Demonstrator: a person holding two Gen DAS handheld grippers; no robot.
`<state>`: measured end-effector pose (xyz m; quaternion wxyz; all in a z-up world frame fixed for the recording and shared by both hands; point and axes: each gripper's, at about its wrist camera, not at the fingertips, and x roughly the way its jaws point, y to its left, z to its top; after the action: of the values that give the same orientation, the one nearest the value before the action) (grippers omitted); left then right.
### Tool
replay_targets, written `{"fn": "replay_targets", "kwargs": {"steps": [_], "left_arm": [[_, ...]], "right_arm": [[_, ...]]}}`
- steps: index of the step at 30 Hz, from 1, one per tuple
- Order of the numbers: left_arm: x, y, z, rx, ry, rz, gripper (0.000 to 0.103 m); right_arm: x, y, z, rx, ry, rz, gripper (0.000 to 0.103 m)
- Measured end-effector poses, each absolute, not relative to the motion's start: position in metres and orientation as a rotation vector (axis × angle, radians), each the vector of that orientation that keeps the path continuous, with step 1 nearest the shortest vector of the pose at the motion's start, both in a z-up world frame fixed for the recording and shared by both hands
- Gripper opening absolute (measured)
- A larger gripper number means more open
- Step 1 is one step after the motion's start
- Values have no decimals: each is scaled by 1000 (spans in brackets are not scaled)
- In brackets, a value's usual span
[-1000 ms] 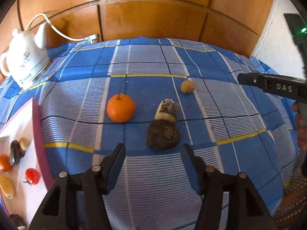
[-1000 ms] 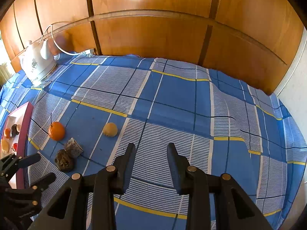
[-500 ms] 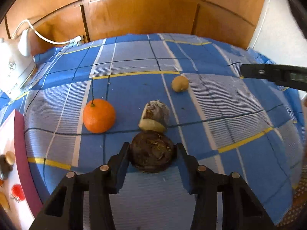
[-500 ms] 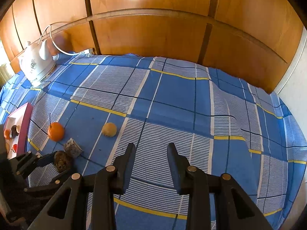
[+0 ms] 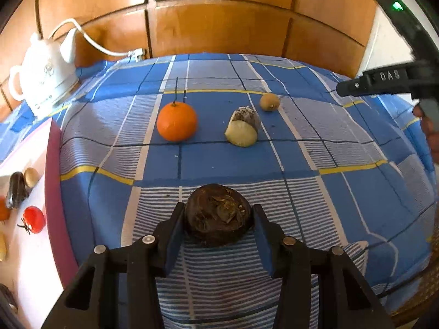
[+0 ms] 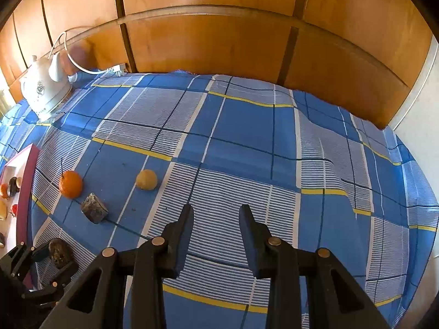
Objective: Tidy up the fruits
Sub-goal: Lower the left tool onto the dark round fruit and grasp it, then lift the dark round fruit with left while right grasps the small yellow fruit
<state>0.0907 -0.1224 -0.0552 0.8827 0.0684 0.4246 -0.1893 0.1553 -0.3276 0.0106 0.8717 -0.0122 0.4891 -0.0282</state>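
Observation:
My left gripper (image 5: 218, 211) is shut on a dark brown, rough round fruit (image 5: 218, 219), both pads pressed to its sides, over the striped cloth. The right wrist view shows the same grip low at the left, where the left gripper (image 6: 52, 257) has the dark fruit (image 6: 59, 253) in it. Farther back on the cloth lie an orange (image 5: 177, 122), a cut brown piece with a pale face (image 5: 242, 130) and a small tan fruit (image 5: 269, 102). My right gripper (image 6: 216, 211) hangs over bare cloth, jaws apart, with nothing between them.
A white tray with a maroon rim (image 5: 55, 192) sits at the left with a tomato (image 5: 33, 219) and several other items. A white kettle (image 5: 46, 79) with its cord stands at the back left. Wooden panels close off the back. A person's hand shows at the right edge.
The left gripper moved onto the dark fruit, closed on it, and drew back with it, away from the cut piece and the orange. The right gripper stayed where it was.

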Motion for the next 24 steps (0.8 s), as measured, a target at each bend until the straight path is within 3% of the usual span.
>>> {"fn": "replay_targets", "kwargs": {"steps": [24], "left_arm": [[86,-121,-60,155,832,-399,49]], "right_arm": [[162,-306,-4,86,1079,106,34]]}}
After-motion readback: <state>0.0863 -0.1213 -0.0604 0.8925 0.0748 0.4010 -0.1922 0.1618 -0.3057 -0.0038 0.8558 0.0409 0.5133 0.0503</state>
